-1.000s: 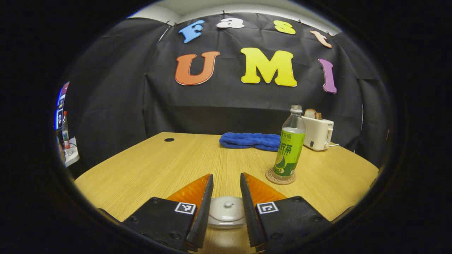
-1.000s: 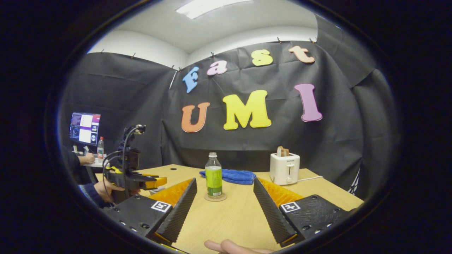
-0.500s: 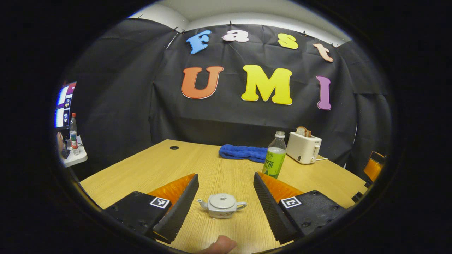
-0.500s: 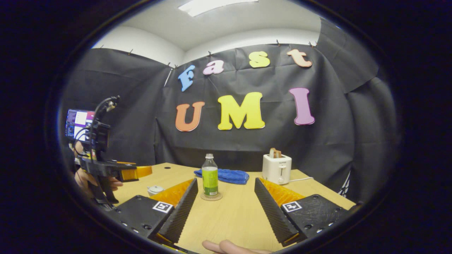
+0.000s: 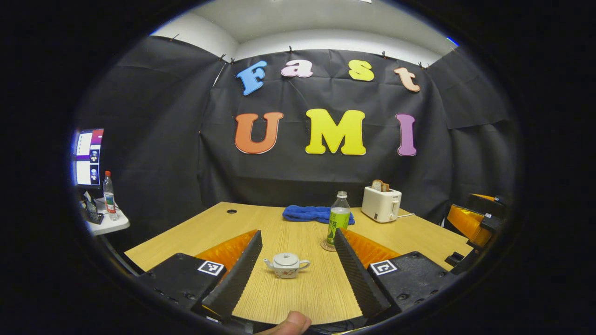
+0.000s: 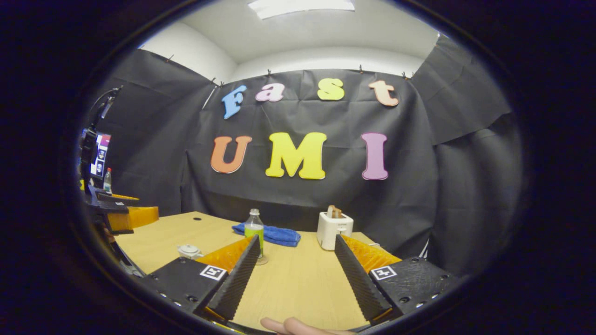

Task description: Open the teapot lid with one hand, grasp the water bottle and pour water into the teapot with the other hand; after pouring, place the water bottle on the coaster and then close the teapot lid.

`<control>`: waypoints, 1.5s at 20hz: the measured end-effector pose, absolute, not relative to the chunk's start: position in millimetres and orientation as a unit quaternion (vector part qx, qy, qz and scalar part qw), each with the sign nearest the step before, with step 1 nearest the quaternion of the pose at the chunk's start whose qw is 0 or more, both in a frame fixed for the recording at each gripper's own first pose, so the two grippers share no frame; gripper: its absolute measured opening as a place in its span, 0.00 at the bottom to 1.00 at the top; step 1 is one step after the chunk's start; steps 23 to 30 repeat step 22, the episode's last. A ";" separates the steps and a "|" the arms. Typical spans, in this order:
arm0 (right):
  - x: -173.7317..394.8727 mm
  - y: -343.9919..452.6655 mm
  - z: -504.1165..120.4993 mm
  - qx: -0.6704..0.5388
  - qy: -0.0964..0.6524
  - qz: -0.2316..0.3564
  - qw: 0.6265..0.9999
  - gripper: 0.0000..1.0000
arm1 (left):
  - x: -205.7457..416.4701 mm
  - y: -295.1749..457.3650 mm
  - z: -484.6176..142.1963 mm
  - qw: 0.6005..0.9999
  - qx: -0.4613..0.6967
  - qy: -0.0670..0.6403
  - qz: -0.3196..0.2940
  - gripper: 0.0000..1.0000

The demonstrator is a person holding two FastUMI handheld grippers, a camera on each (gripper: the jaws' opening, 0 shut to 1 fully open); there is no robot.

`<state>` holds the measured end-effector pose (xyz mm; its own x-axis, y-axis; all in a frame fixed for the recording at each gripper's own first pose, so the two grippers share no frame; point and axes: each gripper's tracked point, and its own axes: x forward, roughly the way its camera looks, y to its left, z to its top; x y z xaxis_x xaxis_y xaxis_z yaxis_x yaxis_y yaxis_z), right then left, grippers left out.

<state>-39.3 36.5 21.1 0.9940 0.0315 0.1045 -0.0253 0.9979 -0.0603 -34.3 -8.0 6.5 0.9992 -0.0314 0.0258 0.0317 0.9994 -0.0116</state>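
Note:
A small white teapot [image 5: 286, 265] with its lid on stands on the wooden table [image 5: 298, 298], well ahead of my open left gripper [image 5: 297, 233], which holds nothing. Beyond the teapot, the green-labelled water bottle [image 5: 339, 224] stands upright on a round coaster [image 5: 327, 246]. In the right gripper view, my right gripper [image 6: 296, 239] is also open and holds nothing, back from the table's near edge. The bottle [image 6: 253, 230] shows past its left finger, and the teapot [image 6: 188, 251] sits lower left. The other gripper shows at each view's edge: the right gripper [image 5: 470, 221] and the left gripper [image 6: 122, 215].
A white toaster [image 5: 381, 204] holding a slice of bread and a folded blue towel [image 5: 309, 213] lie at the back of the table. A side desk [image 5: 104, 223] with a screen and a bottle stands far left. A fingertip [image 5: 291, 321] shows at the bottom edge.
My left gripper opened wide from just above the teapot lid and drew back and up; the teapot now looks small and far. The right gripper also pulled back, staying open.

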 end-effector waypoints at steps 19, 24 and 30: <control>-39.6 17.3 26.7 -0.031 -0.047 -0.005 0.998 0.95 | -31.5 -7.3 16.7 1.000 0.017 -0.007 -0.018 0.98; -40.0 16.2 26.1 -0.030 -0.046 -0.004 0.998 0.95 | -31.1 -4.8 17.9 1.000 0.022 -0.007 -0.014 0.98; -40.0 16.2 26.1 -0.030 -0.046 -0.004 0.998 0.95 | -31.1 -4.8 17.9 1.000 0.022 -0.007 -0.014 0.98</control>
